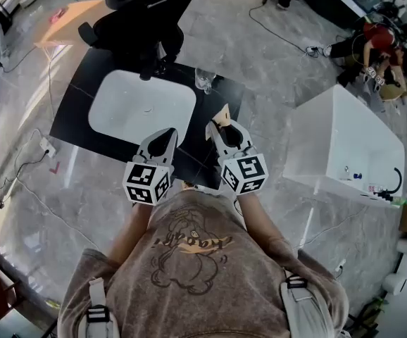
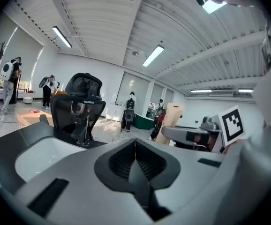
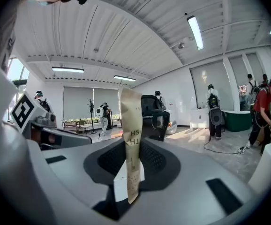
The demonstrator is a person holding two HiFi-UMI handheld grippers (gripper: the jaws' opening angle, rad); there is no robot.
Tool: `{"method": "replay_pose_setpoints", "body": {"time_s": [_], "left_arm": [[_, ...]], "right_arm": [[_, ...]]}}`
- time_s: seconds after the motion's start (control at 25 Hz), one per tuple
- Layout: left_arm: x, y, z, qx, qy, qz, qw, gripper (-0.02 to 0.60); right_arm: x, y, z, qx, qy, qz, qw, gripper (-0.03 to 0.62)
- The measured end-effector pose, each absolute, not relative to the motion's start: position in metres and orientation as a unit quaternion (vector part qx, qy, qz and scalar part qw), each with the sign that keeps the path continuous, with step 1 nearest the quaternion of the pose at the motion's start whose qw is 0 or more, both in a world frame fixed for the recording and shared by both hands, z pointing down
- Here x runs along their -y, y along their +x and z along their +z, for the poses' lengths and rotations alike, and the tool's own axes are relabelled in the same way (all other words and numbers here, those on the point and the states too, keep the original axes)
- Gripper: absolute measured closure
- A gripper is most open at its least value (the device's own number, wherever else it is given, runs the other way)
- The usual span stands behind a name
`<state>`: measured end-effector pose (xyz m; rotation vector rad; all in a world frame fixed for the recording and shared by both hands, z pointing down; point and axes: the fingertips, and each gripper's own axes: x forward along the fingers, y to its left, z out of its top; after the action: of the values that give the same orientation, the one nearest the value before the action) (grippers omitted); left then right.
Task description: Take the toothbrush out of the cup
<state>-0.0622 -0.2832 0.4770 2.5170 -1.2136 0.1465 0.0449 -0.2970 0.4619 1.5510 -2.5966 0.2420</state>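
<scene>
A tan paper toothbrush packet (image 1: 222,116) stands upright between the jaws of my right gripper (image 1: 222,129), which is shut on it. In the right gripper view the packet (image 3: 131,125) rises from the pads, printed letters facing me. A clear glass cup (image 1: 203,80) stands on the black table (image 1: 84,94) beyond the right gripper, apart from the packet. My left gripper (image 1: 167,138) hovers over the near edge of the white basin (image 1: 119,111), jaws shut and empty (image 2: 134,143). From the left gripper view the packet (image 2: 169,122) and right gripper show at the right.
A black office chair (image 1: 143,13) stands behind the table. A white cabinet (image 1: 344,146) sits to the right with small items on its lower shelf. Cables run over the marble floor, and people stand at the far right and in the background.
</scene>
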Motion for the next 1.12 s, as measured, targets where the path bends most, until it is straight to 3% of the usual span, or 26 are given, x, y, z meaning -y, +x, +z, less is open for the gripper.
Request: {"method": "replay_pose_setpoints", "body": {"time_s": [1.12], "left_arm": [[0.153,-0.039,0.458,0.422,0.896,0.036,0.132,0.565]], "right_arm": [[0.142,0.066,0.456,0.846,0.526,0.08,0.028,0.508]]}}
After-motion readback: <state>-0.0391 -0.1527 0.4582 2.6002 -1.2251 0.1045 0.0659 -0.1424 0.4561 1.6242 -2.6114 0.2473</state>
